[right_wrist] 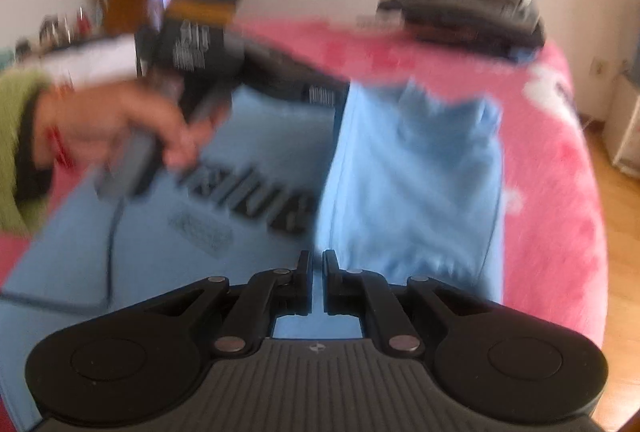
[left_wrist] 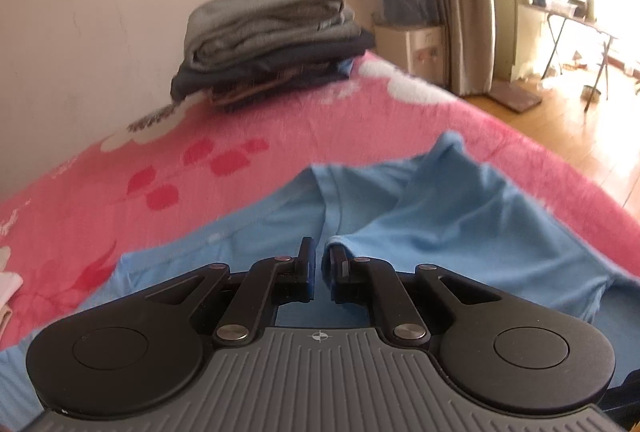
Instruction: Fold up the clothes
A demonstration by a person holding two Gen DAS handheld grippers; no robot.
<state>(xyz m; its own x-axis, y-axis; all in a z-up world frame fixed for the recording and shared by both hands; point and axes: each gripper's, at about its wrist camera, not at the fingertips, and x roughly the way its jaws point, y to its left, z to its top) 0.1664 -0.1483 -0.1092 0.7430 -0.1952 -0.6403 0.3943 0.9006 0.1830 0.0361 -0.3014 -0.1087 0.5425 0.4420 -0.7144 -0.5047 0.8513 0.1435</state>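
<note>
Light blue shirt with dark lettering, pink blanket with red-and-white flowers, grey-and-navy folded stack.

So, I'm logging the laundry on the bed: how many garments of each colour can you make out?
Light blue T-shirt, spread out: 1
Grey garment, folded atop the stack: 1
Dark navy garments, folded beneath: at least 1, layers unclear
Total: at least 3

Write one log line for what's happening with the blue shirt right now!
stage: folding | blue shirt: on pink blanket, one side folded over | left gripper: nearly shut on fabric edge | right gripper: nearly shut, grip unclear | folded pile: behind
</note>
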